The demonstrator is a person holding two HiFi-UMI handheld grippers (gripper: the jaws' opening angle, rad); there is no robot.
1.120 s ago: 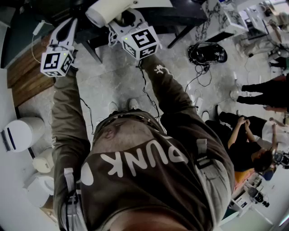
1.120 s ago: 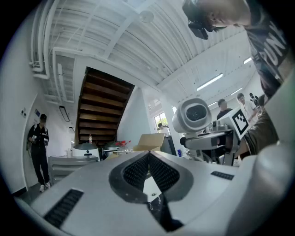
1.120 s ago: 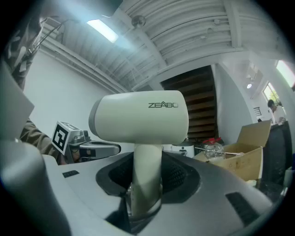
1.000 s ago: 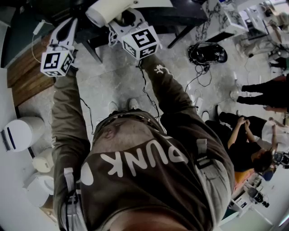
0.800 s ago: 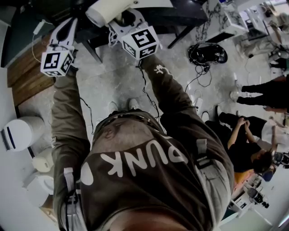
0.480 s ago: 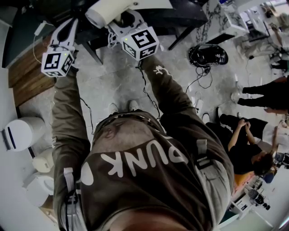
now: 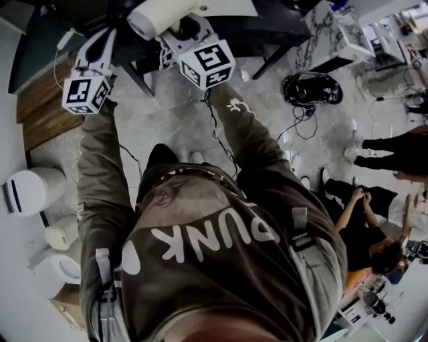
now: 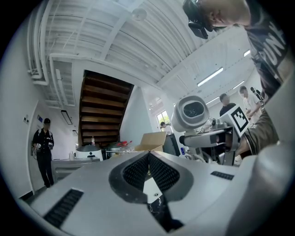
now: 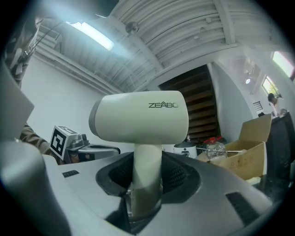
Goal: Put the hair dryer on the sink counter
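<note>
The white hair dryer [image 9: 138,117] stands upright in my right gripper [image 9: 146,173], whose pads are shut on its handle. In the head view the hair dryer's barrel [image 7: 155,17] sits above the right gripper [image 7: 182,30], held out over a dark table [image 7: 267,23]. My left gripper [image 8: 148,168] is shut, its pads meeting with nothing seen between them. In the head view the left gripper [image 7: 101,43] is raised to the left of the dryer. A thin white cord with a plug [image 7: 65,39] lies close to it; I cannot tell whether it is held. No sink counter is recognisable.
A white round bin [image 7: 30,190] and pale appliances [image 7: 50,267] stand at the left wall. A black headset and cables [image 7: 311,87] lie on the stone floor. People [image 7: 364,224] are at the right. A cardboard box [image 9: 244,159] and a standing person [image 8: 44,147] are ahead.
The head view has shifted a little and a dark shoe now shows ahead of the person's waist. Both grippers stay raised, the dryer still held.
</note>
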